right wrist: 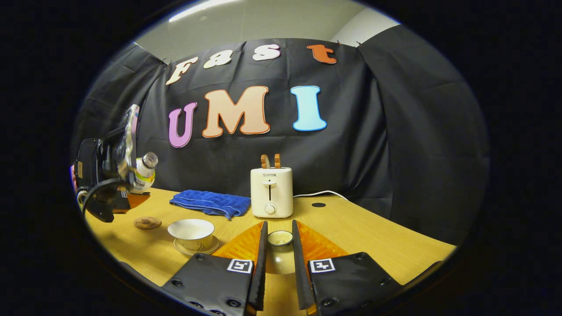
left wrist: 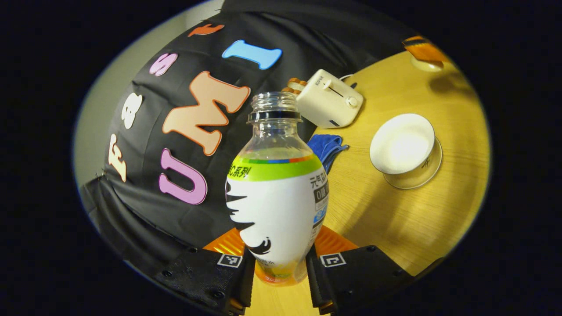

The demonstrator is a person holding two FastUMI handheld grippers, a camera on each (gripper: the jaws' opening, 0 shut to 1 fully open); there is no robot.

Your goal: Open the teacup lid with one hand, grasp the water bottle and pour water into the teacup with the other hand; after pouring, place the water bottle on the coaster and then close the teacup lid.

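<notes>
1. Your left gripper (left wrist: 277,267) clamps the clear plastic bottle w/ white-and-green label (left wrist: 276,193) low on its body, both fingers pressing; it's uncapped and held above the table.
2. Your right gripper (right wrist: 279,267) pinches the small white ceramic lid (right wrist: 279,239).
3. The white glazed teacup on its saucer (right wrist: 191,233) sits open, off to the bottle's side.
4. Risk: slick rounded bottle could rotate in a low grip as you tip it, so water may miss the cup and hit the smooth wooden table (right wrist: 373,237).
5. The round brown coaster (right wrist: 147,222) lies just beside the cup.
</notes>
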